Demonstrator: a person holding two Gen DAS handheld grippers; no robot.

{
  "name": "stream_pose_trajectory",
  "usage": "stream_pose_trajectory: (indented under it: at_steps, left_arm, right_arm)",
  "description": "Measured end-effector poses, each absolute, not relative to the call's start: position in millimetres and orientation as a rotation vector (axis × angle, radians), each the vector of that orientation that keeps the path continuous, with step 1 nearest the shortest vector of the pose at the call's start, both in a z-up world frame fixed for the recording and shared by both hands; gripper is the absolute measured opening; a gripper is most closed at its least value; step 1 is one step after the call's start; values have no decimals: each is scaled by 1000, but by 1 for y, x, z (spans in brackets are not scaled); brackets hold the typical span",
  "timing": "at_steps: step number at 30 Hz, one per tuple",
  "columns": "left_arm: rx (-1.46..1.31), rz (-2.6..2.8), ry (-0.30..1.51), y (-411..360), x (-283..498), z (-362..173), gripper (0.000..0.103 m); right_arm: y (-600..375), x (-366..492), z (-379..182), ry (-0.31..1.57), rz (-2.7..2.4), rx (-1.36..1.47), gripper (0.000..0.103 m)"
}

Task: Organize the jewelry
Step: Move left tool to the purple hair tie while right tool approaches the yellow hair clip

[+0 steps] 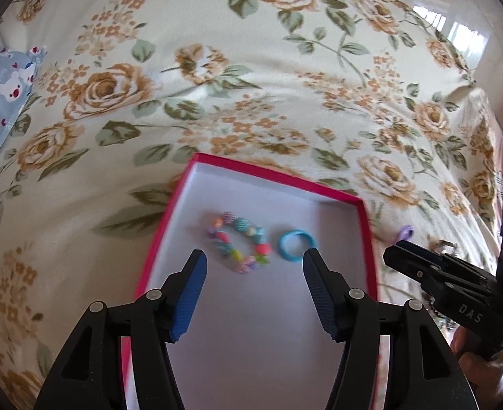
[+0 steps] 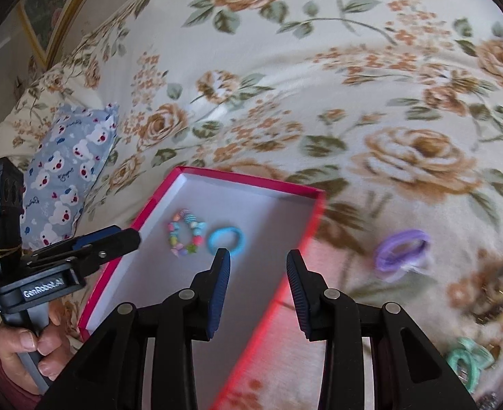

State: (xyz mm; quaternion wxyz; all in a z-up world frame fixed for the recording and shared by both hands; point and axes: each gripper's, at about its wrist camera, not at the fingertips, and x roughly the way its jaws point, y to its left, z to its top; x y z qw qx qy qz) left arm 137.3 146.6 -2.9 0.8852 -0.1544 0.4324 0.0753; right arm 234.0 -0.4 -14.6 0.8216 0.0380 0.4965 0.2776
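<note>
Two pieces already sit in the red box (image 2: 314,192): a bead bracelet (image 2: 186,237) and blue ring (image 2: 225,239). Both tongs, left (image 1: 255,261) and right (image 2: 258,261), hang open and empty. The purple hair tie (image 2: 402,249) on the bedspread (image 2: 320,85) looks light and squishy, so I'd pinch across its band.

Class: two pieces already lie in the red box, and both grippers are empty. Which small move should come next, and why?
Probably swing the right gripper over to the purple ring on the bedspread. Its jaws are open and empty, that ring lies nearest outside the box, and the bracelet and blue ring are already inside.
</note>
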Motion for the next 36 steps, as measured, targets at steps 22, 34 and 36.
stream_pose_trajectory:
  at_steps: [22,34,36]
  left_arm:
    - [-200,-70,933,42,183,6,61]
    - [-166,-90,965,19,207,-9,62]
    - [-160,-93,968,17,209,-12,62]
  right_arm:
    - [-171,205,7,995,292,154,44]
    - [-193,203,1,992,236,145,50]
    - [-192,204,0,993,235,138,50]
